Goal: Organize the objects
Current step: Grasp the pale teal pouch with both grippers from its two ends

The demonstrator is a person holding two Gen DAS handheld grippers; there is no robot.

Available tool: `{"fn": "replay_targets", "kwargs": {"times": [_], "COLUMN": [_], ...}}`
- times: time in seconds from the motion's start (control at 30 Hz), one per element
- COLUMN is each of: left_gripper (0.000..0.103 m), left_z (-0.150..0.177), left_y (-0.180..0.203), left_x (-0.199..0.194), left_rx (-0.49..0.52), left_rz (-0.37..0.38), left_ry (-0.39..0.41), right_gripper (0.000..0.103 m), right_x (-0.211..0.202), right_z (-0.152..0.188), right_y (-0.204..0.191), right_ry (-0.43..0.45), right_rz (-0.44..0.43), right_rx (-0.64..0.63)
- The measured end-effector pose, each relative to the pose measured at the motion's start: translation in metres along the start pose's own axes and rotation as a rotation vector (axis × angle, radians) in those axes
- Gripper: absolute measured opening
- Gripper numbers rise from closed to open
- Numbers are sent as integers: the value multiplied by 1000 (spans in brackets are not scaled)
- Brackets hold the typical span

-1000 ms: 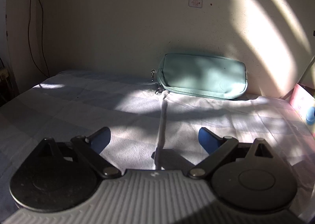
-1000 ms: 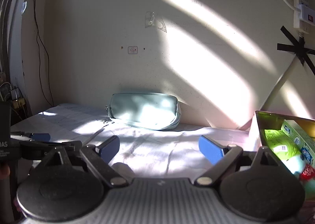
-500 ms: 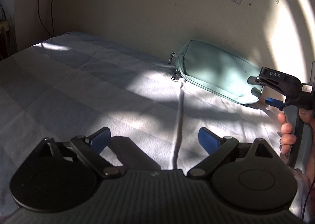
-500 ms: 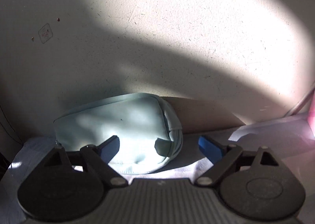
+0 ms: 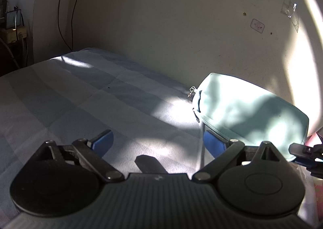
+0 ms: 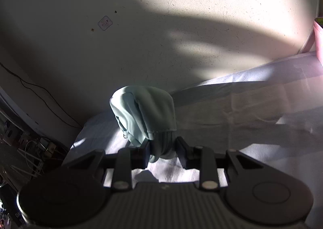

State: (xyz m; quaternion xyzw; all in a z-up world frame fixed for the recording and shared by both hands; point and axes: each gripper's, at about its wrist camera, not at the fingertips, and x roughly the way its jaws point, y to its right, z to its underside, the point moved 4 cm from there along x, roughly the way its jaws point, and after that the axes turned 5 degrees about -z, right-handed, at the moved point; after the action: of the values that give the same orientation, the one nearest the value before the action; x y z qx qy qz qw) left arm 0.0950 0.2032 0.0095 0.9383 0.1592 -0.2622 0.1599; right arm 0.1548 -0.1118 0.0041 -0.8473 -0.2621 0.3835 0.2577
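Right wrist view shows the right gripper [image 6: 162, 151] with its jaws just drawn in narrow, pinching one end of the mint-green pouch [image 6: 144, 114]; the fabric bunches between the pads and the rest of the pouch stands away toward the wall [image 6: 181, 17]. In the left wrist view the same pouch [image 5: 250, 112] rests on the pale sheet [image 5: 80, 104] against the wall, its zipper pull at the near-left corner, and the tip of the right gripper shows at the far right edge beside the pouch's end. The left gripper [image 5: 157, 141] has its jaws spread wide with nothing between them, hanging low over the sheet just in front of the pouch. The likely trouble is the grip itself: only a fold of soft material at one end is caught, so the pouch could slide out once lifted, or swing and sag if its contents are heavy. A pull could also drag the sheet, should cloth be caught under the pads, though that cannot be seen. Both grippers tilt downward toward the bed surface; the right one is rolled, so the wall line runs slanted across its view.
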Motion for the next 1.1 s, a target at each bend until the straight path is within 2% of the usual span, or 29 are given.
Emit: {"fn": "replay_targets", "kwargs": {"times": [0.07, 0.13, 0.17, 0.2, 0.23, 0.27, 0.37, 0.43, 0.5, 0.6, 0.67, 0.73, 0.83, 0.9, 0.97, 1.03, 1.07, 1.1], "left_gripper": [97, 97, 97, 97, 97, 97, 97, 97, 97, 97, 97, 97, 96, 95, 89, 82, 75, 73], "left_z": [-1, 0, 2, 6, 10, 17, 38, 53, 65, 85, 92, 90, 81, 82, 91, 101, 108, 112], "left_y": [1, 8, 14, 25, 33, 45, 80, 101, 116, 133, 133, 128, 112, 105, 107, 113, 117, 120], "left_x": [-4, -10, -14, -21, -25, -31, -49, -64, -77, -92, -92, -85, -72, -61, -55, -61, -65, -70], "left_rx": [-2, 19, 41, 77, 102, 141, 262, 335, 402, 488, 499, 477, 387, 341, 355, 409, 445, 462], "left_rz": [39, 115, 169, 257, 314, 385, 491, 531, 572, 554, 529, 480, 416, 417, 458, 460, 474, 465], "left_ry": [15, 30, 34, 31, 24, 12, 1, -1, -21, -54, -51, -61, -112, -181, -247, -210, -185, -165], "right_gripper": [27, 27, 28, 30, 32, 36, 74, 74, 74, 74, 74, 74, 73, 73, 73, 70, 63, 59], "right_x": [-40, -84, -114, -138, -161, -191, -259, -285, -300, -293, -274, -255, -229, -216, -204, -190, -182, -180], "right_z": [26, 52, 67, 81, 94, 108, 138, 149, 155, 155, 152, 149, 144, 140, 136, 134, 135, 136], "right_y": [8, 22, 31, 41, 49, 58, 72, 76, 83, 87, 82, 77, 70, 67, 65, 65, 65, 61], "right_ry": [-46, -70, -81, -67, -42, 11, 211, 279, 307, 299, 274, 235, 192, 179, 159, 133, 105, 133], "right_rz": [-34, -65, -86, -86, -59, 5, 220, 290, 275, 187, 163, 144, 125, 140, 123, 111, 103, 133], "right_rx": [52, 118, 162, 195, 202, 177, 75, 36, 51, 83, 60, 33, -12, -57, -79, -97, -107, -133]}}
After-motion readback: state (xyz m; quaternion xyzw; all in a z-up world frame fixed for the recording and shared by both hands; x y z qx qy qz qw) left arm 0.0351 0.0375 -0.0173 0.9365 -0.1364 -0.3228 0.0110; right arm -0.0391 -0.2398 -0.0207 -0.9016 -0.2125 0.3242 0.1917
